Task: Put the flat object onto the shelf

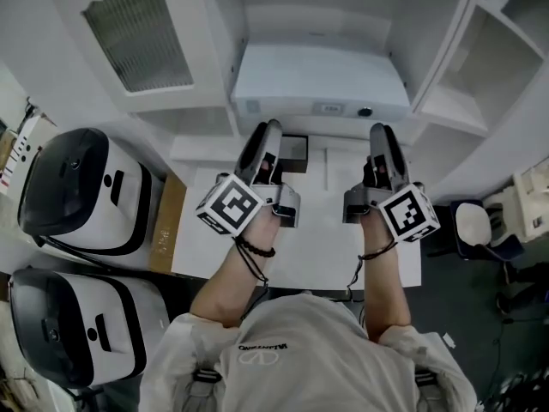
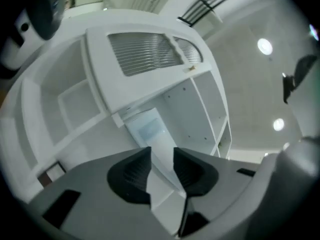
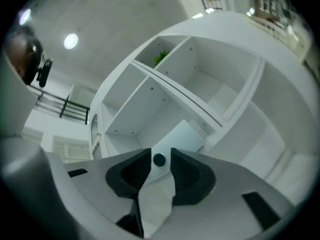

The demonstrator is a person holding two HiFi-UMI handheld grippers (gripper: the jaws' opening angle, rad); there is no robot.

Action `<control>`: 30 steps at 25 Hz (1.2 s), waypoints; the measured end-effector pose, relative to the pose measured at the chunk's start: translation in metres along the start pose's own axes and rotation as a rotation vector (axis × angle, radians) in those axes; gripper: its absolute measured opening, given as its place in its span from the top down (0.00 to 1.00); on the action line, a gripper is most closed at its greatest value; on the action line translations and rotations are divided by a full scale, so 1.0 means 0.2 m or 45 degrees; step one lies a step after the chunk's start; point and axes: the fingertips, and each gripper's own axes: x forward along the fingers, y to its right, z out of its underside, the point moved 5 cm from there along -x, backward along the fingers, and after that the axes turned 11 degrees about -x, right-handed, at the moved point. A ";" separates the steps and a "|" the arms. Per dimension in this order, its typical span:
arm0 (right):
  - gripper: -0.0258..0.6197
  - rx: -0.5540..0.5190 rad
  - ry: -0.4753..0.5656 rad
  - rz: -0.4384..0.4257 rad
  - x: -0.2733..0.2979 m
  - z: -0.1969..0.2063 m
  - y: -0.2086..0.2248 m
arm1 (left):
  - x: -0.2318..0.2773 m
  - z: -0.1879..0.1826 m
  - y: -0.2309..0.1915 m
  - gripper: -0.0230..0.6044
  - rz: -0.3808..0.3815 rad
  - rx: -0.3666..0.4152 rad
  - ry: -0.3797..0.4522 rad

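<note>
The flat object (image 1: pixel 317 80) is a wide white slab with a label and a black round button on its near edge. It sits at the mouth of the white shelf unit (image 1: pixel 446 101), level with the middle opening. My left gripper (image 1: pixel 268 130) is shut on the left part of its near edge. My right gripper (image 1: pixel 380 131) is shut on the right part. In the left gripper view the slab (image 2: pixel 150 129) runs away from the gripper (image 2: pixel 161 156). In the right gripper view the slab (image 3: pixel 182 136) and its button show at the gripper (image 3: pixel 160 156).
A white desk (image 1: pixel 343 247) lies under the grippers, with a small black box (image 1: pixel 294 153) at its back. A ribbed-glass cabinet door (image 1: pixel 137 37) stands open at the upper left. Two white-and-black headsets (image 1: pixel 81 191) (image 1: pixel 69 324) and a cardboard piece (image 1: pixel 167 221) lie left. A chair (image 1: pixel 476 226) is right.
</note>
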 end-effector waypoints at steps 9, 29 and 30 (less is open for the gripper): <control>0.94 -0.302 -0.185 -0.030 0.16 0.04 -0.09 | 0.15 -0.02 0.13 0.96 -0.065 0.731 -0.055; 0.94 -0.142 -0.209 -0.001 0.35 0.07 0.00 | 0.34 -0.08 -0.02 0.96 -0.088 0.539 -0.006; 0.94 -0.148 -0.196 0.007 0.31 0.06 0.00 | 0.31 -0.08 0.00 0.96 -0.070 0.556 0.008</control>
